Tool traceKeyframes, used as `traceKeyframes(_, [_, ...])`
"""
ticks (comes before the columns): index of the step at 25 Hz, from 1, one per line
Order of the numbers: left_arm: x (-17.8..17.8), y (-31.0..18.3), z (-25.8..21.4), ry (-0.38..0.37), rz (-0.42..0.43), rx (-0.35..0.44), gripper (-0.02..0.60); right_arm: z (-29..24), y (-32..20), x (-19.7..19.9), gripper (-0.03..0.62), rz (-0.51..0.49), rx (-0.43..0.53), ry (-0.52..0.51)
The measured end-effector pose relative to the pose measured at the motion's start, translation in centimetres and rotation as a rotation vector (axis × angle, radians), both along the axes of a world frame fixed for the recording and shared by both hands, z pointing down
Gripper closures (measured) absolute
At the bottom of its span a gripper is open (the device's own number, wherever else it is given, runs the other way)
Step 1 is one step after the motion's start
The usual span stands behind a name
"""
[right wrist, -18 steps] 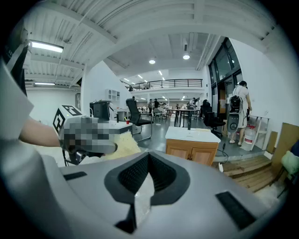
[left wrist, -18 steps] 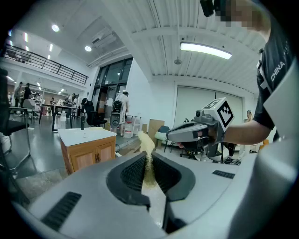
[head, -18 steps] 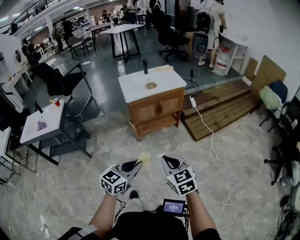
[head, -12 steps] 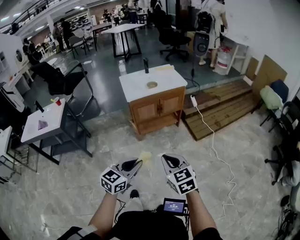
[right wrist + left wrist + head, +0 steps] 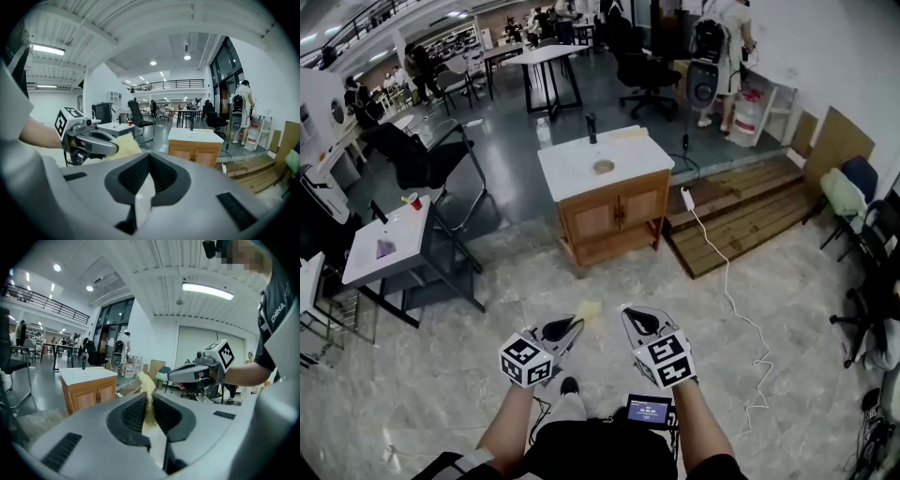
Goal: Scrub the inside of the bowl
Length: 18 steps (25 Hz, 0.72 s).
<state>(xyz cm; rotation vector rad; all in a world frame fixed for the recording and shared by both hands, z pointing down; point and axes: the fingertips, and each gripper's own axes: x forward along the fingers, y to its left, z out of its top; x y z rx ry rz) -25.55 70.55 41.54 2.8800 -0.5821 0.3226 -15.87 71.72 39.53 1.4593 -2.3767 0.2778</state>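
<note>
A small tan bowl (image 5: 603,168) sits on the white top of a wooden sink cabinet (image 5: 609,214), a few steps ahead of me across the floor. My left gripper (image 5: 576,327) is shut on a thin yellow sponge (image 5: 590,311), which sticks out past the tips; in the left gripper view the sponge (image 5: 148,389) stands edge-on between the pads. My right gripper (image 5: 627,316) hangs beside it, jaws shut with nothing between them (image 5: 149,157). In the right gripper view the left gripper (image 5: 91,143) and its sponge (image 5: 123,143) show at left. Both grippers are held near waist height, far from the bowl.
A black faucet (image 5: 592,130) stands at the cabinet's back edge. A white cable (image 5: 724,281) trails over the marble floor beside a wooden platform (image 5: 741,214). A grey desk (image 5: 386,246) stands left, with chairs and tables behind. A person (image 5: 721,56) stands at the far right.
</note>
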Motion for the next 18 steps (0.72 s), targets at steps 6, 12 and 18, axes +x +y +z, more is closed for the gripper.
traceKeyframes(6, [0.2, 0.1, 0.0, 0.015, -0.001, -0.009, 0.555, 0.1, 0.1, 0.6, 0.585, 0.008, -0.002, -0.017])
traceKeyframes(12, [0.5, -0.3, 0.2, 0.010, -0.012, -0.005, 0.555, 0.2, 0.0, 1.3, 0.585, 0.012, -0.001, -0.026])
traceKeyframes(18, [0.8, -0.9, 1.0, 0.010, -0.022, -0.021, 0.555, 1.4, -0.4, 2.3, 0.585, 0.025, -0.030, -0.048])
